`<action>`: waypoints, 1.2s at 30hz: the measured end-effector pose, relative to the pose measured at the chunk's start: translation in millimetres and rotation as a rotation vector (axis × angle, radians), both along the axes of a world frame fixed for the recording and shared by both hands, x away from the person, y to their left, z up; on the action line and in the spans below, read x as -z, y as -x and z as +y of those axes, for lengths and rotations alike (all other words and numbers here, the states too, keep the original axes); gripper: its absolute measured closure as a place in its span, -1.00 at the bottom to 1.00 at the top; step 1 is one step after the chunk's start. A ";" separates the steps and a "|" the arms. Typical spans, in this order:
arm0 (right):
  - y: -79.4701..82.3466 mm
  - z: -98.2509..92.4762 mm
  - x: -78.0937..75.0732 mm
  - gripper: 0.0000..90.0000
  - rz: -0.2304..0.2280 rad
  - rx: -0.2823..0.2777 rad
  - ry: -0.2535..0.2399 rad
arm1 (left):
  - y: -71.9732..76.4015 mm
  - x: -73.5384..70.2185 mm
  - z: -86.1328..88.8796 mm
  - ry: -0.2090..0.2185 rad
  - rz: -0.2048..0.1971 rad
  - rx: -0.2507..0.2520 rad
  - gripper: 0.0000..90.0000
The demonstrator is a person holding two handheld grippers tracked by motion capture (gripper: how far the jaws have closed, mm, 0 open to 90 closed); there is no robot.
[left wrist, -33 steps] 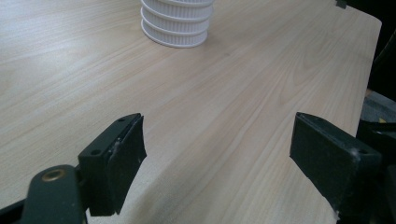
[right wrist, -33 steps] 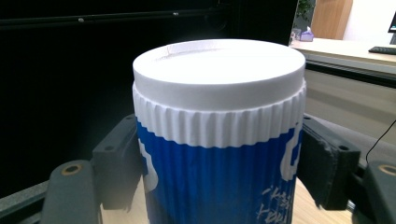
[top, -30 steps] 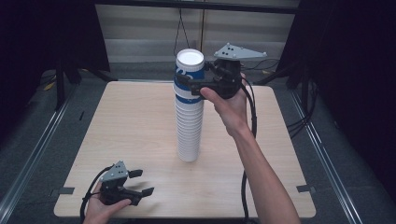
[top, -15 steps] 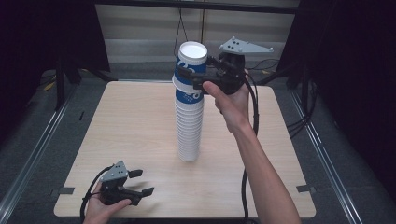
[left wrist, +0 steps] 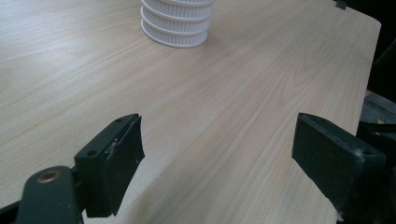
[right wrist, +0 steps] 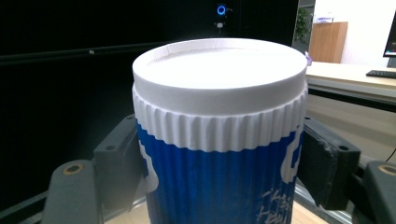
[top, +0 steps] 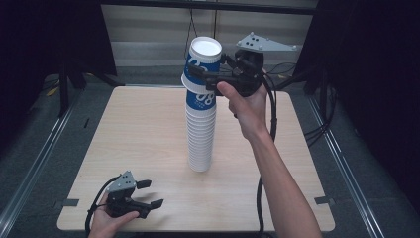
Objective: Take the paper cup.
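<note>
The wooden table [top: 148,129] is bearing a tall stack of white cups [top: 200,139] near its centre. The right gripper [top: 210,79] is pinching the blue-and-white top cup [top: 201,64], upside down, above the stack. The left gripper [top: 148,194] is resting at the table's near-left edge, jaws spread and empty.

In the left gripper view the cup stack [left wrist: 177,23] is cut off by the top edge. In the right gripper view the blue cup [right wrist: 219,140] hides both pads' faces, its lettering cropped below.
</note>
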State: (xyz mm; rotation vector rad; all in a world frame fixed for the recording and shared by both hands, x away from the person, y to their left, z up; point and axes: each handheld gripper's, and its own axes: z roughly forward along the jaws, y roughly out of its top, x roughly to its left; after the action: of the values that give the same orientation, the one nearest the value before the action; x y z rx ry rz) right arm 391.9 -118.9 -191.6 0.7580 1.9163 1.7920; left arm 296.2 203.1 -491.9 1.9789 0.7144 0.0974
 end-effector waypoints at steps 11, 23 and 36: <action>10.0 -13.2 -6.0 -0.44 -0.019 0.007 -0.033 | -0.3 0.4 -0.1 -0.006 -0.002 0.002 -0.64; 18.4 -40.1 -10.9 -0.44 -0.013 0.061 -0.044 | -1.4 1.2 -1.6 -0.007 -0.001 0.003 -0.64; 31.9 -68.7 2.8 -0.43 -0.008 0.121 0.003 | -1.3 0.9 -4.4 -0.003 -0.003 0.006 -0.64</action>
State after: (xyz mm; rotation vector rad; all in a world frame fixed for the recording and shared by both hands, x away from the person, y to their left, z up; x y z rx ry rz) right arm 360.0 -187.6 -194.4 0.8459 1.8273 1.7161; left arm 297.5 198.7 -492.8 1.9828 0.7074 0.0978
